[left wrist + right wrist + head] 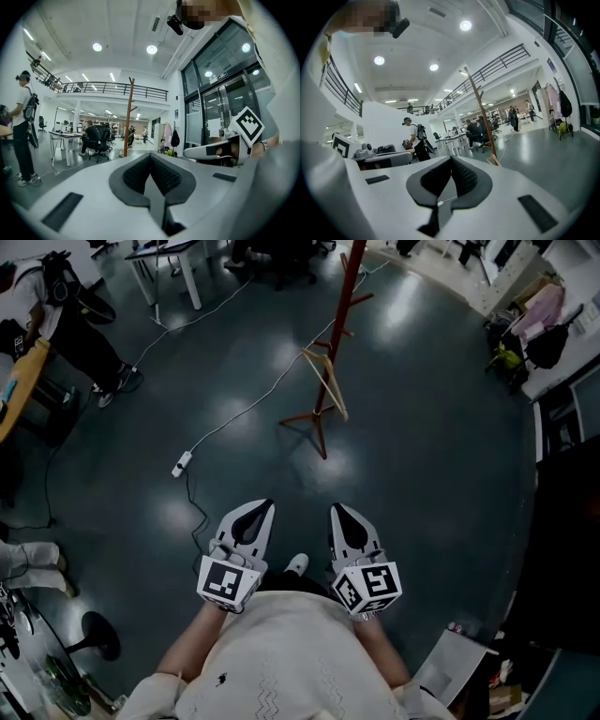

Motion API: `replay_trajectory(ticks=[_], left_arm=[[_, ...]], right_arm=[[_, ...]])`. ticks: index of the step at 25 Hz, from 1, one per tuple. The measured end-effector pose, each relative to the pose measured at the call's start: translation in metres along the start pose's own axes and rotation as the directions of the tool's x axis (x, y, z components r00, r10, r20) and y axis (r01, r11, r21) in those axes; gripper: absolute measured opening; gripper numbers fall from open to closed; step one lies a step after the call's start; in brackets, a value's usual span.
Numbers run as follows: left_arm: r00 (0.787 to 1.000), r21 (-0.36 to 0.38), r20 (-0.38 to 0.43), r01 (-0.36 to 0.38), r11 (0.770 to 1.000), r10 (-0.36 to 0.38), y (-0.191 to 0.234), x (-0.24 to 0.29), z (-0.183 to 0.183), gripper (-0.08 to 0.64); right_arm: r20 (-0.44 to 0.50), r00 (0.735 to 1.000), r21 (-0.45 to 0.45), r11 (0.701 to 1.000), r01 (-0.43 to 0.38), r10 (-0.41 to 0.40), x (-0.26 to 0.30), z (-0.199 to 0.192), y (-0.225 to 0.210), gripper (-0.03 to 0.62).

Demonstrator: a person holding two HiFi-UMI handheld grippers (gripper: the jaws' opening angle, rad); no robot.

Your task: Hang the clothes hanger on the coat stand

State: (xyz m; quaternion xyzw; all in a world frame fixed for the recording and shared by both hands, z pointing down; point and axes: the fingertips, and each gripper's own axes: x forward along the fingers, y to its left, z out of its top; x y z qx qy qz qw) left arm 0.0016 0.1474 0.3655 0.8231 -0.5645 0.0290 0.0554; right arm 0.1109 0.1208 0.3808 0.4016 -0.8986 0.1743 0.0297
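Observation:
A reddish-brown wooden coat stand (339, 329) rises from the dark floor a few steps ahead of me. A pale wooden clothes hanger (327, 382) hangs low against its pole, tilted, just above the legs. My left gripper (265, 507) and right gripper (336, 509) are held side by side in front of my body, well short of the stand. Both have their jaws shut with nothing between them. The left gripper view shows the stand (127, 117) far off. In the right gripper view the stand (480, 112) appears with a bit of the hanger (493, 161) at its foot.
A white power strip (182, 463) lies left of the stand, its cable running across the floor. A person (80, 320) stands at the far left by a desk. White desks (173, 263) are at the back, hung clothes (542, 310) far right, a chair base (98, 634) near left.

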Motion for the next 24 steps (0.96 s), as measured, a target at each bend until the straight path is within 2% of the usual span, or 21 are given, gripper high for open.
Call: replay_trajectory(ticks=[4, 9, 12, 17, 24], left_arm=[[0.998, -0.006, 0.06, 0.011, 1.0, -0.011, -0.002, 0.004, 0.011, 0.012], [0.999, 0.008, 0.015, 0.036, 0.999, -0.037, -0.011, 0.008, 0.004, 0.012], [0.998, -0.009, 0.061, 0.029, 1.0, -0.029, -0.012, 0.012, 0.011, 0.012], [0.999, -0.006, 0.022, 0.049, 0.999, -0.049, -0.017, 0.011, 0.001, 0.012], [0.996, 0.011, 0.075, 0.043, 0.999, -0.044, -0.024, 0.022, 0.016, 0.012]], right_arm=[[0.008, 1.0, -0.02, 1.0, -0.002, 0.003, 0.004, 0.0, 0.006, 0.02], [0.02, 0.999, -0.018, 0.999, 0.029, -0.029, 0.0, 0.004, -0.002, 0.02], [0.024, 0.999, -0.034, 0.999, 0.03, -0.029, 0.0, 0.007, -0.004, 0.018], [0.021, 0.999, -0.017, 0.999, 0.049, -0.049, -0.005, 0.002, -0.008, 0.02], [0.026, 0.998, 0.005, 0.998, 0.064, -0.065, -0.009, 0.003, -0.023, 0.02]])
